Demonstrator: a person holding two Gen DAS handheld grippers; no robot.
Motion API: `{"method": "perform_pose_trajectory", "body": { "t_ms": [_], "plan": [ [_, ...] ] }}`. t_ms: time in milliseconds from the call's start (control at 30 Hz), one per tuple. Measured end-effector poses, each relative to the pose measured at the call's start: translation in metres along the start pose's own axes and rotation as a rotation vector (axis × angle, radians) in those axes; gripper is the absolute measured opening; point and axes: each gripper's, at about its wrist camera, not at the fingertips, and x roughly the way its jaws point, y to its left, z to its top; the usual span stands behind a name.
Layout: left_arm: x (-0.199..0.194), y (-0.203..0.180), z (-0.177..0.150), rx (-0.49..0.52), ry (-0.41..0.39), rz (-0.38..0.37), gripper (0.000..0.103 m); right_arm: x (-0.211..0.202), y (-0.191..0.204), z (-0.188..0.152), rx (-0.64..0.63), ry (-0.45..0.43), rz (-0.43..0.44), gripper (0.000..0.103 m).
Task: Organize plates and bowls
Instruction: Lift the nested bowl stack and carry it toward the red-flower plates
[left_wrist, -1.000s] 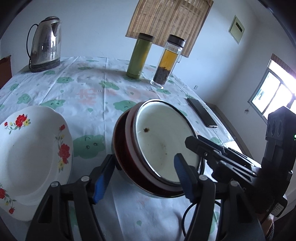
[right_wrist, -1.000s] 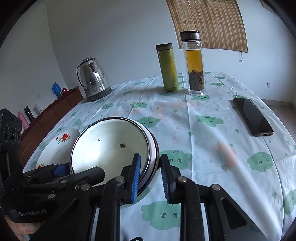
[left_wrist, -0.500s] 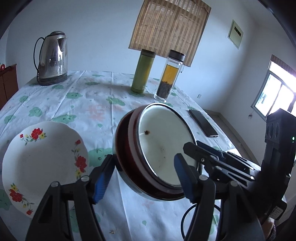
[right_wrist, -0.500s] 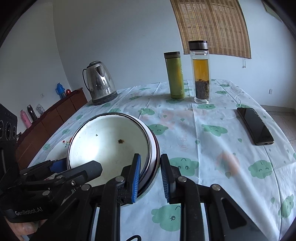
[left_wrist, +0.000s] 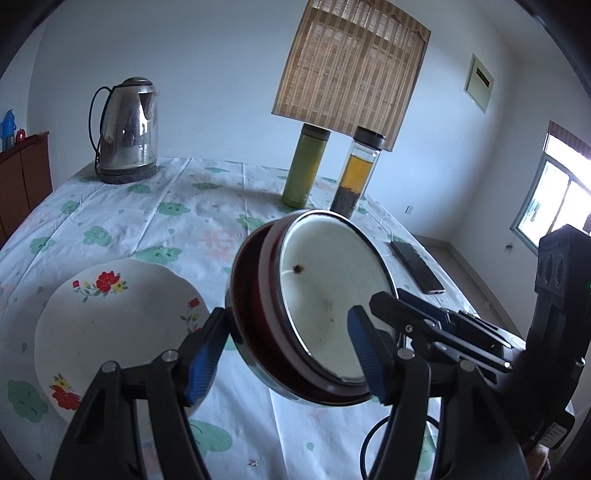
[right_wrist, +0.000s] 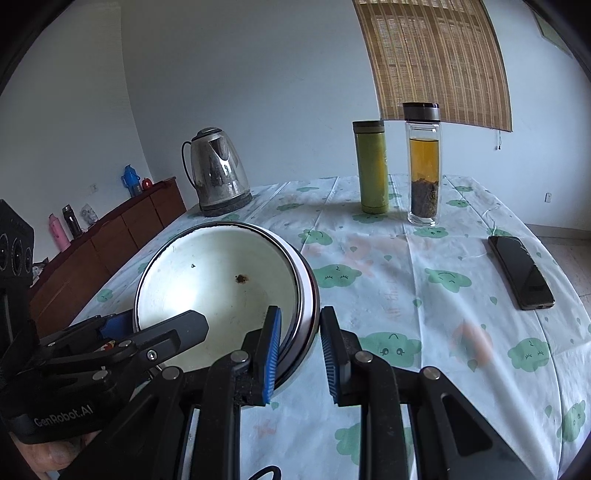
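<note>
Two nested bowls (left_wrist: 325, 295), white inside and dark red outside, hang tilted above the table with both grippers on them. My left gripper (left_wrist: 286, 354) is shut across the stack, one blue pad on the outer wall and the other inside. My right gripper (right_wrist: 301, 354) is shut on the rim of the bowls (right_wrist: 221, 291) at the opposite side, one pad inside and one outside. In the left wrist view the right gripper (left_wrist: 402, 306) reaches in from the right. A white plate with red flowers (left_wrist: 110, 325) lies flat on the table to the left of the bowls.
At the table's far side stand a steel kettle (left_wrist: 127, 129), a green flask (left_wrist: 304, 166) and a glass tea bottle (left_wrist: 356, 173). A black phone (right_wrist: 521, 271) lies near the right edge. A wooden cabinet (right_wrist: 122, 236) stands beyond the left edge.
Both grippers have risen with the bowls between them. The bowls now sit higher over the cloth, and the flowered plate has dropped lower and further left in the left wrist view.
</note>
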Motion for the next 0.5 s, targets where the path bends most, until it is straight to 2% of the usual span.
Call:
{"method": "perform_pose_trajectory", "body": {
  "t_ms": [500],
  "plan": [
    [-0.029,0.037,0.002,-0.049,-0.057,0.035,0.065,0.008,0.045,0.01,-0.059,-0.004,0.043,0.024]
  ]
}}
